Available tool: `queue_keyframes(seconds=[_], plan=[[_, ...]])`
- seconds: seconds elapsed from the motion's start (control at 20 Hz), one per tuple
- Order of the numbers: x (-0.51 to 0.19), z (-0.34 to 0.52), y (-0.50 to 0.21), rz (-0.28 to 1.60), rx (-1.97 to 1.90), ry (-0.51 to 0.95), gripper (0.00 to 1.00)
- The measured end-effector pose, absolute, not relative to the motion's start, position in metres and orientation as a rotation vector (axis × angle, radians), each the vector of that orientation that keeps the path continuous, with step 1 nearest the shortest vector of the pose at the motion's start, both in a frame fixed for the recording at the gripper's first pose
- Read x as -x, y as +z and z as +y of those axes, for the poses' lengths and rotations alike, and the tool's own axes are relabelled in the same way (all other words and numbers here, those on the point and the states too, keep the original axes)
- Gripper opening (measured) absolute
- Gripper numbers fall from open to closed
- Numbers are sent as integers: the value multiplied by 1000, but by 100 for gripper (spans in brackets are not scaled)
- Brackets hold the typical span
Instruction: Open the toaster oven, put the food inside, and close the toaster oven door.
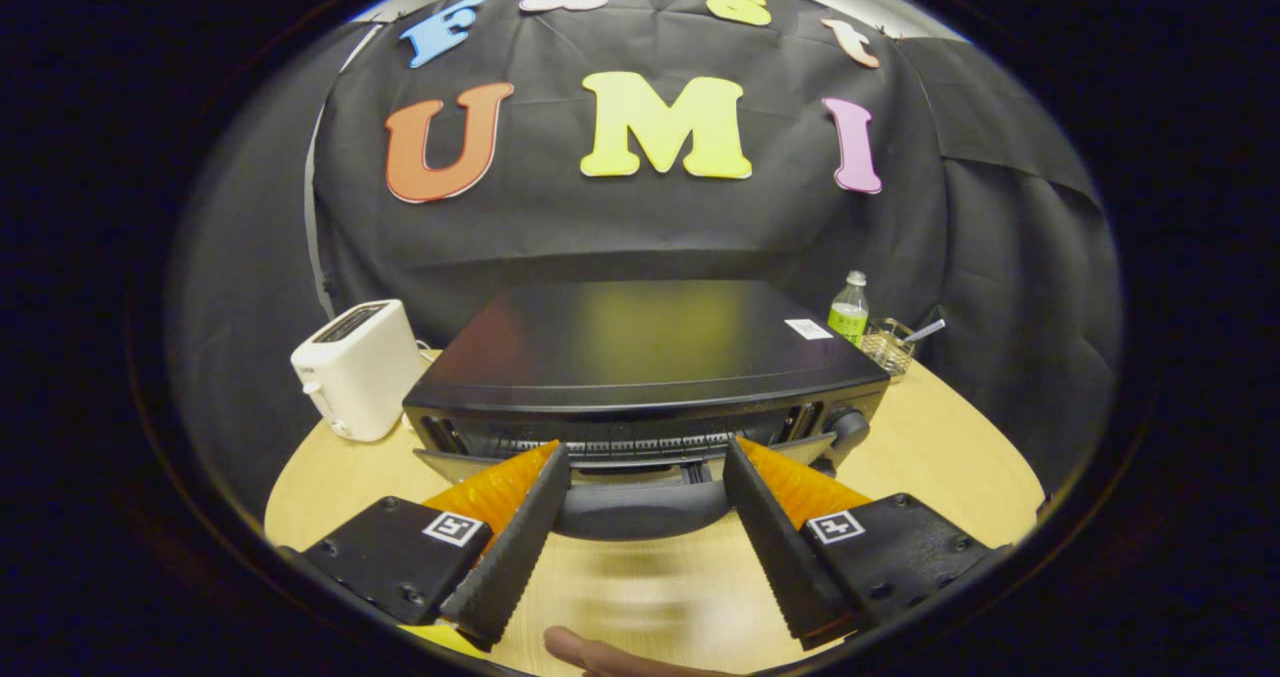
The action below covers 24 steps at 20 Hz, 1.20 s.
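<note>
Black cloth wall hangs behind a round, light wooden table.

toaster left of toaster oven; bottle behind right

The toaster oven door handle is partly covered at both ends by the spread fingers of the gripper, and the oven interior is too dark to resolve. A fingertip is cut off below; the tabletop between the fingers is blurred.

Tool fingers spread wide apart
</note>
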<state>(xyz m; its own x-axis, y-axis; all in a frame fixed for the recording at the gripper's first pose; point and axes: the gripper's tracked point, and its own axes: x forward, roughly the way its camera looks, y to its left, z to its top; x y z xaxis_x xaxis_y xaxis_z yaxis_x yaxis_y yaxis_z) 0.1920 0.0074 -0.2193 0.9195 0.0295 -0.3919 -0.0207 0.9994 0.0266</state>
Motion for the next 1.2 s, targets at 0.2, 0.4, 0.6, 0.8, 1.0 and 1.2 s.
queue_keyframes(seconds=[0.2,0.4,0.6,0.8,1.0,1.2], plan=[[-173,3,-234,445,-29,63,100],[-155,1,-246,465,-35,85,100],[-140,-1,-259,474,-30,97,100],[-128,-3,-277,496,-17,101,100],[-116,-6,-296,528,-8,112,100],[-107,-10,-315,536,6,116,100]])
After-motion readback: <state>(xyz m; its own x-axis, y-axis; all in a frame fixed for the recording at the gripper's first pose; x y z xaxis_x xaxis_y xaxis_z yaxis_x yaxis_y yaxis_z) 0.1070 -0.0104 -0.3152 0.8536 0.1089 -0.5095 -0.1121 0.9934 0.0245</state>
